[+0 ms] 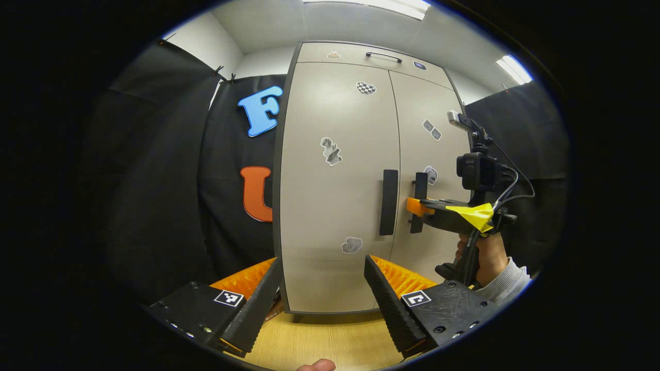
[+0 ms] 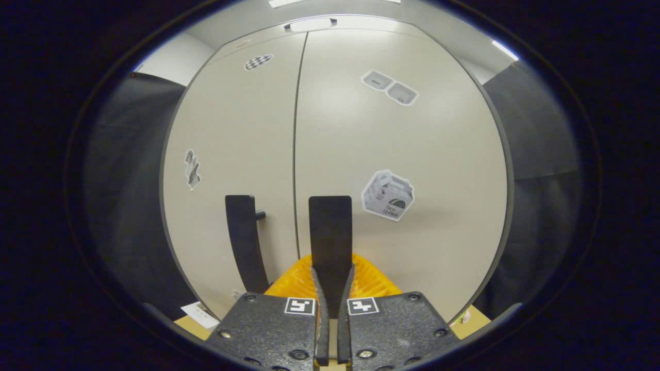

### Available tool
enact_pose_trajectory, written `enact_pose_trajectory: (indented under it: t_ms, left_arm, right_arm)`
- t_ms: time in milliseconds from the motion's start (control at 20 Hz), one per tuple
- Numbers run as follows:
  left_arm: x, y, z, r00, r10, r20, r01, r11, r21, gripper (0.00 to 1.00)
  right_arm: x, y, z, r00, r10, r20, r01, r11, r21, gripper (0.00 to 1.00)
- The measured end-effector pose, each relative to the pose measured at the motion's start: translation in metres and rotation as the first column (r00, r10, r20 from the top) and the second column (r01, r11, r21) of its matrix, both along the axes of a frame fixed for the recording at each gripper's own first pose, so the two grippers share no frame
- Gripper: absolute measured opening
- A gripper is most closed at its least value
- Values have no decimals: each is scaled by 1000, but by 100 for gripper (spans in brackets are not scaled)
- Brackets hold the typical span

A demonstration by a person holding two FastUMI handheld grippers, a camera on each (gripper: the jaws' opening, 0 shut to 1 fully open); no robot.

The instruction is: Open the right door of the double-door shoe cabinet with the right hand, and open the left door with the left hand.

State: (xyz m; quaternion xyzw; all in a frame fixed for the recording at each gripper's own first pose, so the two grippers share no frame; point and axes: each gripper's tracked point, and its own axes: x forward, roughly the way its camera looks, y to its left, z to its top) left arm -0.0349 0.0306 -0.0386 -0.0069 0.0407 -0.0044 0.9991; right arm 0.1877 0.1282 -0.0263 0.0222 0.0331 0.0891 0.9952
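Wooden floor [image 1: 330, 337], ceiling lights [image 1: 513, 68].

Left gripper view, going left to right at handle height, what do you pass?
Black cloth wall → left door → left door handle → right door handle → right gripper on that handle → hand holding it.

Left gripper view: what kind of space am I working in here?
Most likely a staged recording booth indoors, not a home: black cloth walls hang around a sticker-dotted double-door shoe cabinet on a wood-look floor, under ceiling light panels.
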Motion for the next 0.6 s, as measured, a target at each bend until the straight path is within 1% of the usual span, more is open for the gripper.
enact_pose_trajectory:
  t_ms: [250,400,550,600]
  left_arm:
    - [-1,-1,0,1000,7,-1,-7,1000,1,95]
    - [-2,-11,0,1000,7,-1,-7,1000,1,95]
    - [-9,-24,3,1000,3,4,-3,1000,3,95]
    - [-10,-30,4,1000,-1,4,1,1000,3,95]
  right_arm:
    - [-10,0,-1,999,38,-13,-38,999,7,9]
    - [-33,-4,-2,997,82,-11,-82,997,-3,9]
    - [-53,-12,5,989,143,-25,-143,989,24,10]
    - [-60,-16,7,987,159,-25,-158,987,17,9]
